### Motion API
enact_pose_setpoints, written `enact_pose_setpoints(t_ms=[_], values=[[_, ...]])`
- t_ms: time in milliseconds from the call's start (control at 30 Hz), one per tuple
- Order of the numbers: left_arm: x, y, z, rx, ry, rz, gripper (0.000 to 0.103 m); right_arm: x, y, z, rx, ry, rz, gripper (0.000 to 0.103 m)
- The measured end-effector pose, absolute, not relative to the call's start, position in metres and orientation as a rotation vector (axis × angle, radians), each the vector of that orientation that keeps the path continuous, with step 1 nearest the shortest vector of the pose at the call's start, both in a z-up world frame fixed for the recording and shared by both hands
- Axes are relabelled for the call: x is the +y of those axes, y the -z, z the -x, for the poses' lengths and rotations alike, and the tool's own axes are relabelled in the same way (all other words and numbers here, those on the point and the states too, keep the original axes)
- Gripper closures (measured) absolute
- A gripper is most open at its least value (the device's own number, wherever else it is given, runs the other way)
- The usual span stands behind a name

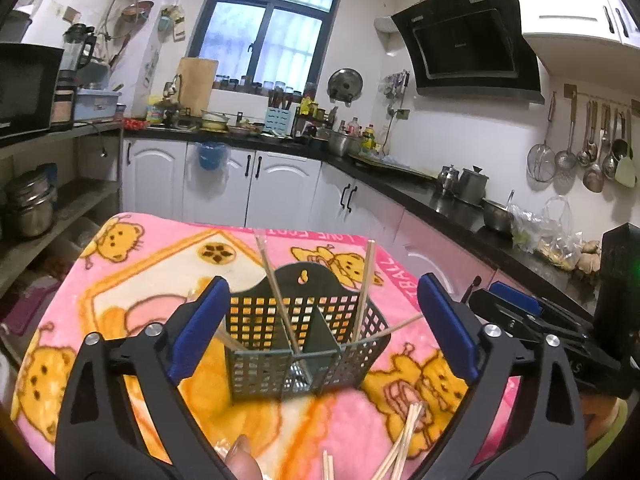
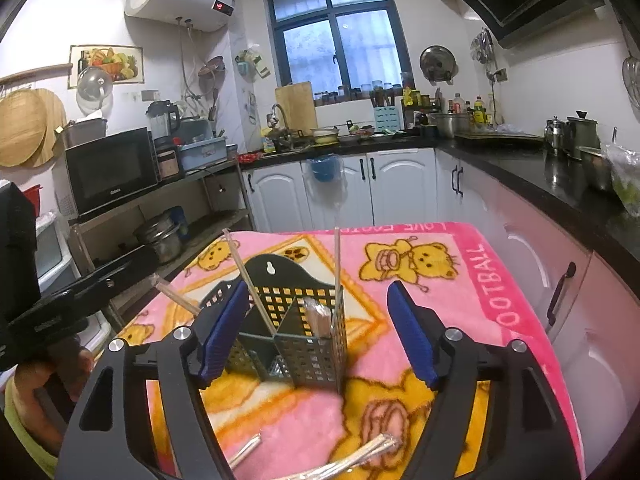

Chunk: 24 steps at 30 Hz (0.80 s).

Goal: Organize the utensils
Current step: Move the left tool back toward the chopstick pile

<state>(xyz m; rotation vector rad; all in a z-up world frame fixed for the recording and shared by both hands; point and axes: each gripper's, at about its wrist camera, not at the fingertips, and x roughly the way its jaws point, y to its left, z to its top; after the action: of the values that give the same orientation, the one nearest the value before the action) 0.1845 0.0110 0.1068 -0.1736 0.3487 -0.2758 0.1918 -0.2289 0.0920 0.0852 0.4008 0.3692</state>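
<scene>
Blanket (image 1: pixel 132 280), pink with yellow cartoon bears, covers the table and carries everything the task concerns. Near its middle stands a dark perforated utensil holder (image 1: pixel 308 336) with a hanging tab at the back and inner dividers splitting it into compartments. Several chopsticks (image 1: pixel 276 284) lean inside it, one tilted left in the left compartment and one nearly upright in the right compartment, with others slanting out over the rim. Loose chopsticks (image 1: pixel 404 440) lie in a small spread on the blanket in front of the holder, close to the cameras. The left gripper (image 1: pixel 320 328) hangs in front of the holder with its blue-padded fingers (image 1: pixel 196 332) spread wide on either side of it, touching nothing. The right gripper (image 2: pixel 320 332) is likewise wide apart and holds nothing; its left finger overlaps the holder's left edge in the right wrist view, though contact cannot be judged.
</scene>
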Motion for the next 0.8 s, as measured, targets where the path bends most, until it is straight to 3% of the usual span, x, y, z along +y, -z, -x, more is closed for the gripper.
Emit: enact_pose_setpoints(t_ms=[800], values=[[0.036,-0.066,-0.152,0.442,0.212,0.220,0.011,-0.238,-0.050,-0.169,0.509,-0.363,-0.084,0.034]])
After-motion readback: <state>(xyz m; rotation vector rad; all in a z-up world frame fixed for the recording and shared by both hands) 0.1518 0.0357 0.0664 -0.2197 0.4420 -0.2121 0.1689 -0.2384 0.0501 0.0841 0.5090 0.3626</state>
